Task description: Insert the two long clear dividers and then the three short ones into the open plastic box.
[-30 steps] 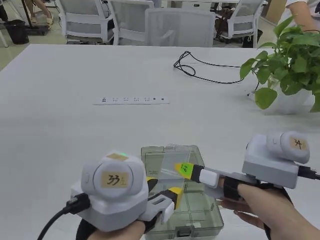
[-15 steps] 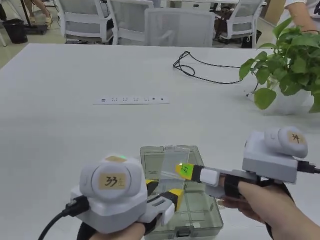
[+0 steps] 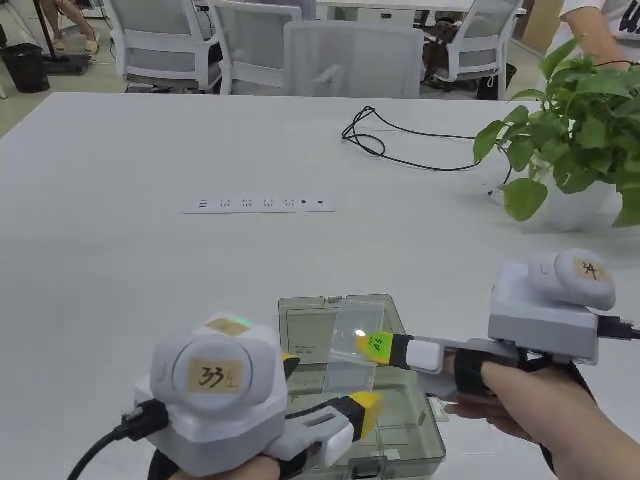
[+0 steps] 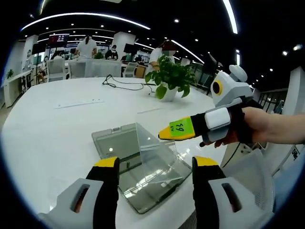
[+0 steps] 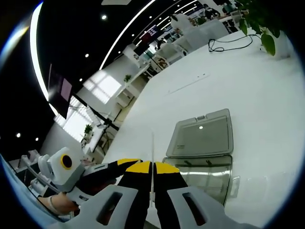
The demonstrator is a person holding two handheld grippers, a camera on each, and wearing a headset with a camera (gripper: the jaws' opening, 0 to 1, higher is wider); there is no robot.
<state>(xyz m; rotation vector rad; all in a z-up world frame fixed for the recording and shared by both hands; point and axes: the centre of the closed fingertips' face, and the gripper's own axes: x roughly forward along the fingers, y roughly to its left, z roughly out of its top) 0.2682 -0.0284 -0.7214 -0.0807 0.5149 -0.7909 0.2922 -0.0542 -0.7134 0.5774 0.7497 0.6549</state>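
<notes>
Barely any change over the last second. Right gripper [image 5: 152, 167] stays pressed together on a clear divider [image 4: 155, 151], edge-on between its jaws, tilted over the open plastic box [image 3: 425, 445]. The sheet looks slightly lower; whether its bottom edge touches the box floor cannot be told. Left gripper [image 4: 156, 162], jaws spread and empty, has drawn back a little at the box's near wall. Judgement: the divider is not seated yet and still needs lowering.

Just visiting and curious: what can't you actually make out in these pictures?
Head view: the left gripper hides the plastic box's near left corner.
Right gripper view: the divider shows edge-on, a thin line; long or short unclear.
Head view: markings on the table strip are too small.
</notes>
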